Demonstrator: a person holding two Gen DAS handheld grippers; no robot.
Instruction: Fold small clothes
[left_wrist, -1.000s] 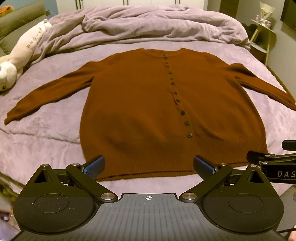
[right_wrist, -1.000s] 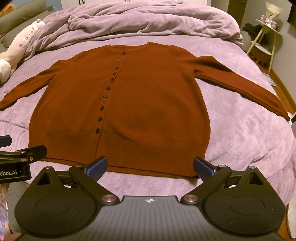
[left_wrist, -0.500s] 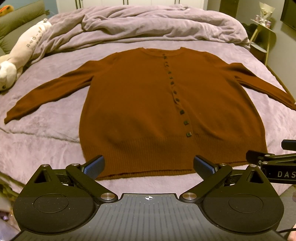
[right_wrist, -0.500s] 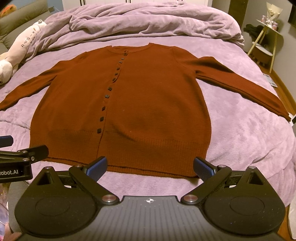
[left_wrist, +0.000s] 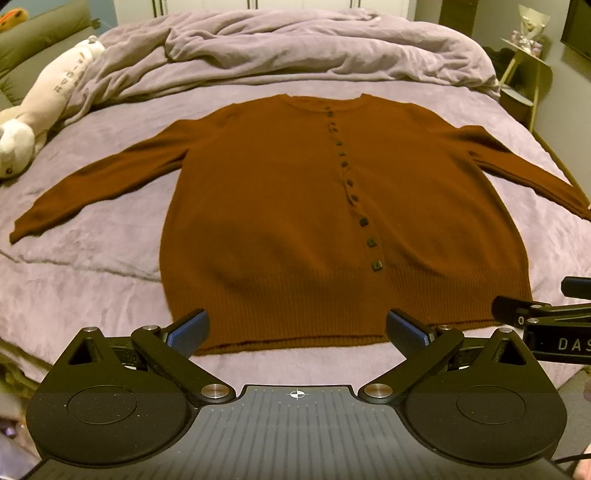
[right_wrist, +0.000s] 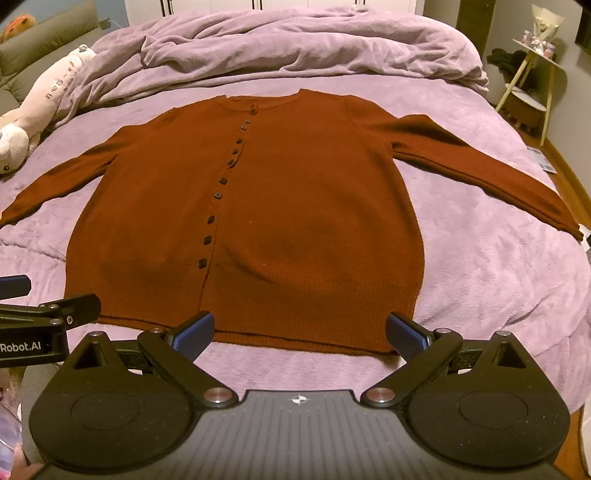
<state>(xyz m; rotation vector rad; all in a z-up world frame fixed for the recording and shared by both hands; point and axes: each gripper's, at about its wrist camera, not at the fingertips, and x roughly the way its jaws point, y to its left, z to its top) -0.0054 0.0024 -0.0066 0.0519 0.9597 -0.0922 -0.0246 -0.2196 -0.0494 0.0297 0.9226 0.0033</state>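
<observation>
Rust-brown knitted cardigan (left_wrist: 280, 206) lay spread flat, front up, in the middle of the bed covered by a lilac plush blanket (left_wrist: 92, 266). Buttoned all the way down with a row of small dark square buttons (left_wrist: 376, 264), ribbed hem nearest the cameras, round neckline at the far end. Both sleeves stretched out sideways and slightly toward the hem, resting on the blanket either side of the cardigan.

Left gripper (left_wrist: 295, 328) hovered just short of the cardigan's hem, toward its left half, blue-padded fingers (left_wrist: 186, 334) spread wide with nothing between them. Not touching the knit as far as could be told. Right gripper (right_wrist: 301, 328) sat the same way off the hem's right half, jaws also gaping apart and empty. Each one poked into the edge of the other's view, so pretty close side by side.

Beyond the cardigan's neckline, a rumpled lilac duvet (right_wrist: 295, 44) bunched up across the far end of the bed. Off past the cardigan's left sleeve, a cream plush toy (left_wrist: 40, 110) lay against the duvet edge. Past the right sleeve, a small pale yellow side table (right_wrist: 535, 74) stood off the bed.
</observation>
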